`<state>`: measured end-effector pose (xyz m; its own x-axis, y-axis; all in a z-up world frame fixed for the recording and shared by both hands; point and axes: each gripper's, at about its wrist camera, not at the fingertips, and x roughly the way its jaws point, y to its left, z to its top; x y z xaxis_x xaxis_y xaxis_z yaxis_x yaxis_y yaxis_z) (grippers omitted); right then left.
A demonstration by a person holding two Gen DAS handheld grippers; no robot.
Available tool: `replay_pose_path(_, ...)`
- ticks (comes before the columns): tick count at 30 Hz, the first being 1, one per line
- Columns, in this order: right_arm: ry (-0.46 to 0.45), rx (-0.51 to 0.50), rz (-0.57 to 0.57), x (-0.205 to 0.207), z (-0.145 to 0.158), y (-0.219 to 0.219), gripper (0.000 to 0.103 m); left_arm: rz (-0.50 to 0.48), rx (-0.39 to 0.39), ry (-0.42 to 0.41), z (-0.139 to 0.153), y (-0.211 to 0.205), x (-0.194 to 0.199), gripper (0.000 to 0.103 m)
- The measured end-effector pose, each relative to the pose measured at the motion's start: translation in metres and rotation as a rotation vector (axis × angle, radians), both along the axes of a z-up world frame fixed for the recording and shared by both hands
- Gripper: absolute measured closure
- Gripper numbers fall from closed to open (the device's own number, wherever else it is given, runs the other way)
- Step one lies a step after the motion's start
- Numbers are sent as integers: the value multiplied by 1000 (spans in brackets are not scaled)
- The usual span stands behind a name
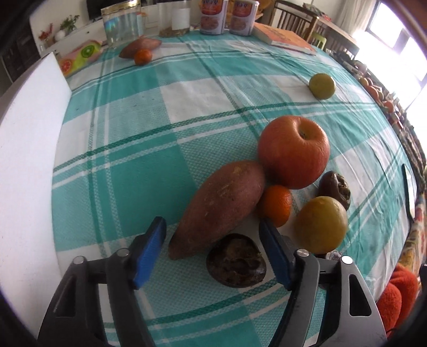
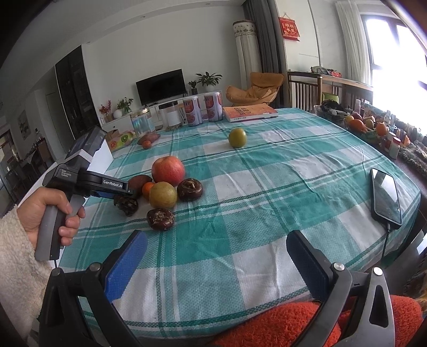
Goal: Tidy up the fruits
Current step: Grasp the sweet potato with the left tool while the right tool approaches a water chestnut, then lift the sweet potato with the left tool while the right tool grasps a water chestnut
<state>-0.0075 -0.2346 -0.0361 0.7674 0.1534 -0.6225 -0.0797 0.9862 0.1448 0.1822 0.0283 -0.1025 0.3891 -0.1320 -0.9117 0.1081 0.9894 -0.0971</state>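
1. Left wrist view: the left gripper (image 1: pixel 212 229) points steeply down at a cluster of produce on the desk (image 1: pixel 186 98), which is covered in a teal and white checked cloth. Its blue-padded jaws stand partly apart and press on nothing; the near end of a sweet potato (image 1: pixel 218 211) and a dark water chestnut (image 1: pixel 236 263) lie in the gap between them.
2. Same view: a red apple (image 1: pixel 293 150) touches the far tip of the sweet potato, with a small tangerine (image 1: pixel 276 204) tucked under both. A yellow-green pear (image 1: pixel 320 224) sits just right of the right jaw, and a second water chestnut (image 1: pixel 335 188) lies behind it.
3. Same view, far side: a green fruit (image 1: pixel 322 86) sits alone, well apart from the cluster, and another sweet potato (image 1: pixel 140 46) with a tangerine (image 1: pixel 143 56) lies near a glass jar (image 1: pixel 122 24).
4. Right wrist view: the right gripper (image 2: pixel 216 256) hangs low over the near edge of the desk, tilted moderately down, jaws wide and empty (only bare cloth lies between them).
5. Same view: a hand (image 2: pixel 50 213) in a fleecy cream sleeve grips the left gripper's handle, its fingers curled round the grey trigger, holding the tool over the cluster.
6. Same view: a third water chestnut (image 2: pixel 160 219) lies nearest, and a phone (image 2: pixel 385 197) rests at the right edge.
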Motion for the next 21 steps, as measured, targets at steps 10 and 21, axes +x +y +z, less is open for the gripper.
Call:
replay_pose_path(10, 65, 71, 14, 9, -9, -10, 0, 150, -104, -26, 8, 29, -19, 62)
replay_pose_path(21, 385, 97, 313, 111, -56, 66, 7, 185, -165, -21, 14, 45, -121, 63)
